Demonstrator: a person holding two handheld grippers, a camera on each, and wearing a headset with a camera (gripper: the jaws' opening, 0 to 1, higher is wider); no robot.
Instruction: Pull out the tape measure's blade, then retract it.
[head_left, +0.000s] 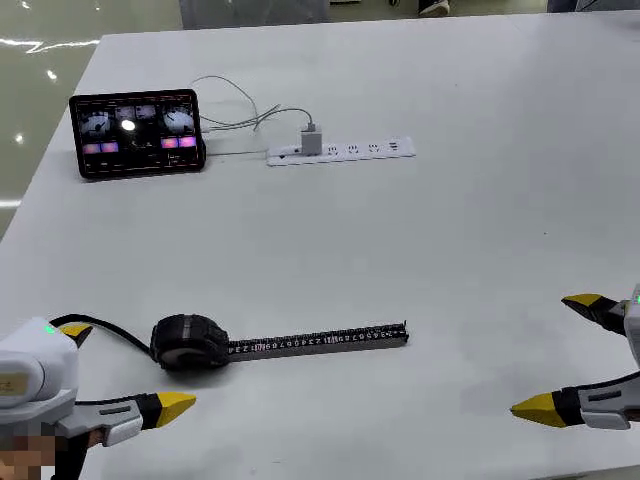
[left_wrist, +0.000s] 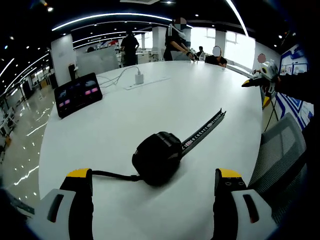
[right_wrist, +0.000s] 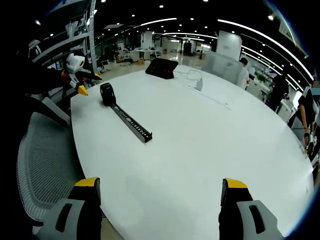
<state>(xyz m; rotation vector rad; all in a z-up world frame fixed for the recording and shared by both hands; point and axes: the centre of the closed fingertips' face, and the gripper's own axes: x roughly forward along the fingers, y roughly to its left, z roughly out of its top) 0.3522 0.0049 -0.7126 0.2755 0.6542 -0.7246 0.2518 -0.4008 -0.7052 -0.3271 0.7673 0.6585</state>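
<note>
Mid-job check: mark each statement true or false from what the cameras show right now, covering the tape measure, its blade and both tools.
1. The tape measure has its blade partly pulled out, lying on the white table. True.
2. The left tool is shut on the case. False: it is open, with its jaws clear of the case.
3. The right tool holds the blade's tip. False: it is open and well apart from the tip.
4. A lit tablet stands near a power strip at the table's far side. True.
</note>
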